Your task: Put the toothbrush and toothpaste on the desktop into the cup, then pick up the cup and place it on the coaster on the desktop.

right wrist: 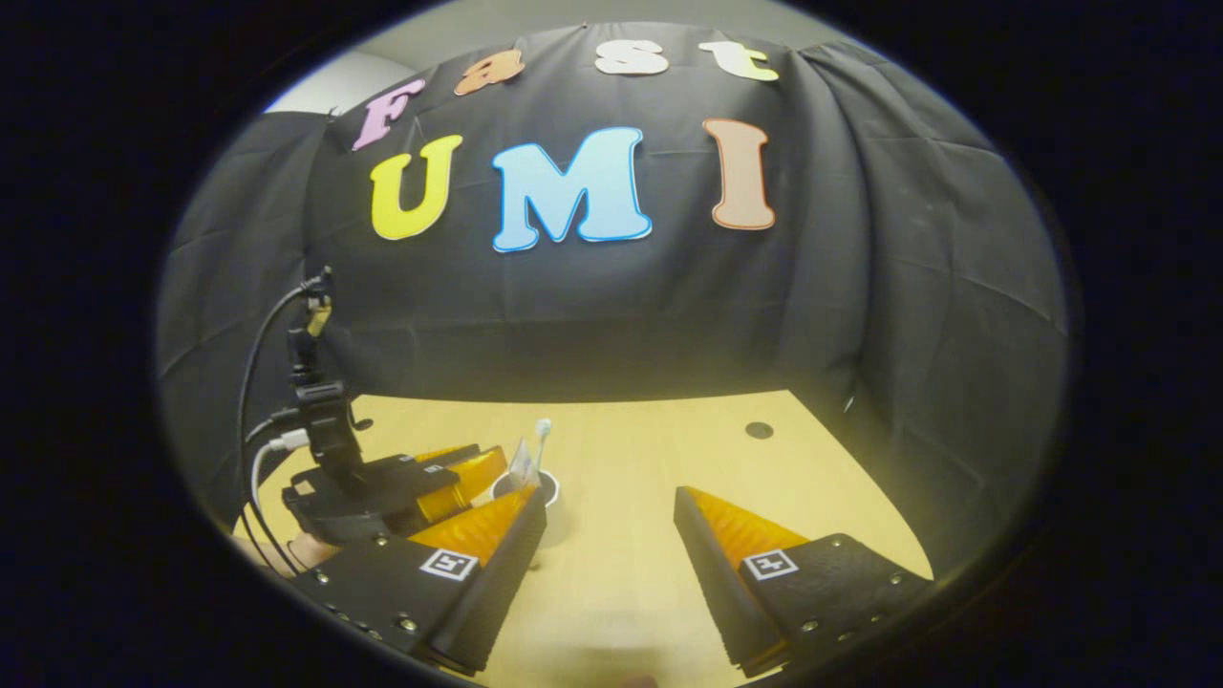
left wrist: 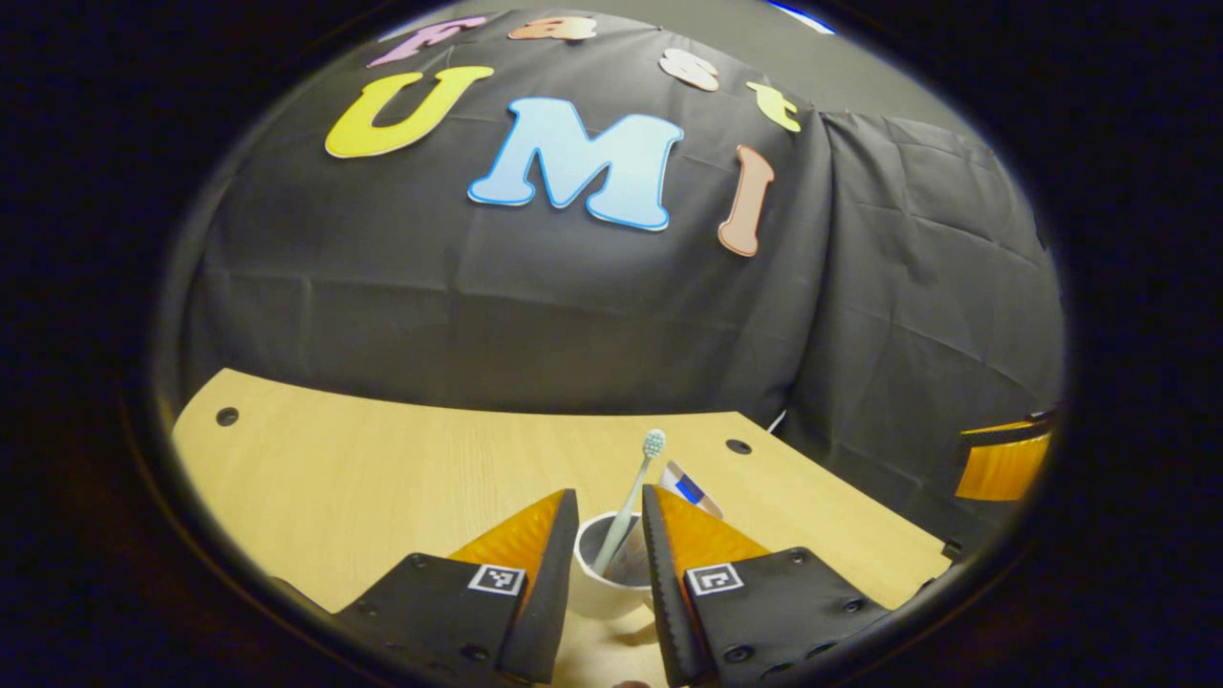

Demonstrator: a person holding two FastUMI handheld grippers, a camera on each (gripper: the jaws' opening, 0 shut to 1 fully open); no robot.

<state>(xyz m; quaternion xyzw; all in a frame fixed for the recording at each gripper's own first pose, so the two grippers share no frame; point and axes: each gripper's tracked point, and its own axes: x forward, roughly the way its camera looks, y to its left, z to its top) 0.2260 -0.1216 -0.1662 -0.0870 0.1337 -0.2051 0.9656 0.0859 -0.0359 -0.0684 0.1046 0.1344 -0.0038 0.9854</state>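
A white cup (left wrist: pixel 611 583) sits between the two fingers of my left gripper (left wrist: pixel 610 497), and both fingers press on its sides. A toothbrush (left wrist: pixel 632 492) stands in the cup with its bristle head up. The toothpaste tube (left wrist: pixel 690 487) leans out of the cup to the right. In the right gripper view the cup (right wrist: pixel 524 485) and the left gripper (right wrist: pixel 459 473) show at the left, held by a hand (right wrist: pixel 296 549). My right gripper (right wrist: pixel 611 521) is open over bare table, to the right of the cup. Whether the cup rests on the table I cannot tell.
The wooden table (left wrist: pixel 382 478) has small dark holes (left wrist: pixel 226 416) (right wrist: pixel 759 430) near its back edge. Black cloth walls close off the back and right. The right gripper's finger (left wrist: pixel 1003 463) shows at the far right of the left gripper view. Cables (right wrist: pixel 258 382) rise from the left gripper.
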